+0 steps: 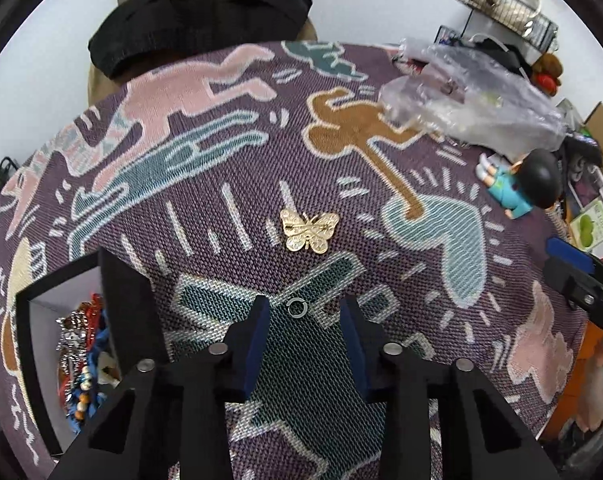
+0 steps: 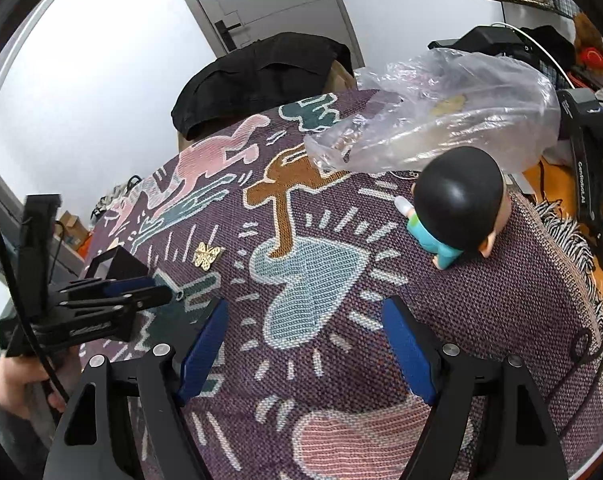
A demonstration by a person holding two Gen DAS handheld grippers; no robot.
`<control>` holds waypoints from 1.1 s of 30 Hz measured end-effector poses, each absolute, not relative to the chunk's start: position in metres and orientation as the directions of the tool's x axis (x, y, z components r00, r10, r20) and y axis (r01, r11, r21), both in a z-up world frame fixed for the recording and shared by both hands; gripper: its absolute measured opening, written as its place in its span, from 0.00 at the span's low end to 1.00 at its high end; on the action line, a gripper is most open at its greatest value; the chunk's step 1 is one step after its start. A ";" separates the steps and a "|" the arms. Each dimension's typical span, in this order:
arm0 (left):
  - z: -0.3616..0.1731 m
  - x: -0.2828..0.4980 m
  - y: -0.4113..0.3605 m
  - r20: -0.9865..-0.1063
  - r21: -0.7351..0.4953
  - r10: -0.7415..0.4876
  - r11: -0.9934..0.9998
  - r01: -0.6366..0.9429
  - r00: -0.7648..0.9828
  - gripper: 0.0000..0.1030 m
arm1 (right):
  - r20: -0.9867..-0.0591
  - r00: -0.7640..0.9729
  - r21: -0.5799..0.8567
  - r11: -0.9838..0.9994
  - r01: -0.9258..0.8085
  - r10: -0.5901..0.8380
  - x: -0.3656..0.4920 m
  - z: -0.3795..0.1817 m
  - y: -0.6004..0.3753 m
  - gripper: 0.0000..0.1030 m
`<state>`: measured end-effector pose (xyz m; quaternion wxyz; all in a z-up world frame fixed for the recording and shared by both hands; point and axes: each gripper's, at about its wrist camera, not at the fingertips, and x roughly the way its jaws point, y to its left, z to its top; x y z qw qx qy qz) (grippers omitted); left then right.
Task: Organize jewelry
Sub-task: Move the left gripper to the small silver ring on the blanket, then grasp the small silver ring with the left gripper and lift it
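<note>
— Where is the small silver ring [image 1: 296, 307]?
— Just short of the gold butterfly brooch [image 1: 309, 230], between the left gripper's [image 1: 304, 322] parted jaws.
— The right gripper [image 2: 303, 340]?
— Jaws apart, empty.

A table is covered by a purple woven cloth [image 1: 229, 148] patterned with figures. On the cloth are seen a gold butterfly brooch [image 1: 309, 231], a small silver ring [image 1: 296, 307], a black box [image 1: 113, 312] of beads, a figurine [image 2: 453, 208] and a clear plastic bag [image 2: 441, 116].
</note>
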<state>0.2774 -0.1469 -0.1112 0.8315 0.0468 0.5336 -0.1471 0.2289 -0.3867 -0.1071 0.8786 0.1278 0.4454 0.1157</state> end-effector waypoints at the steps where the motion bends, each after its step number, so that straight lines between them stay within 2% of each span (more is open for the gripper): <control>1: -0.113 0.279 -0.148 -0.904 -0.077 -0.190 0.954 0.291 0.383 0.36 | -0.752 0.577 0.330 0.940 -0.089 0.319 0.228 -0.108 -0.388 0.76; 14: -0.134 0.286 -0.160 -0.919 -0.029 -0.139 0.957 0.289 0.369 0.35 | -0.744 0.578 0.352 0.932 -0.086 0.334 0.226 -0.112 -0.394 0.76; 16: -0.134 0.285 -0.161 -0.913 -0.012 -0.131 0.955 0.295 0.386 0.27 | -0.744 0.578 0.351 0.932 -0.091 0.336 0.227 -0.112 -0.391 0.76; 17: -0.134 0.286 -0.161 -0.912 -0.016 -0.137 0.954 0.298 0.387 0.12 | -0.744 0.577 0.349 0.932 -0.095 0.337 0.228 -0.112 -0.389 0.76; 33: -0.092 0.274 -0.117 -0.843 -0.071 -0.197 0.963 0.260 0.501 0.13 | -0.771 0.533 0.289 0.937 -0.197 0.350 0.257 -0.112 -0.330 0.75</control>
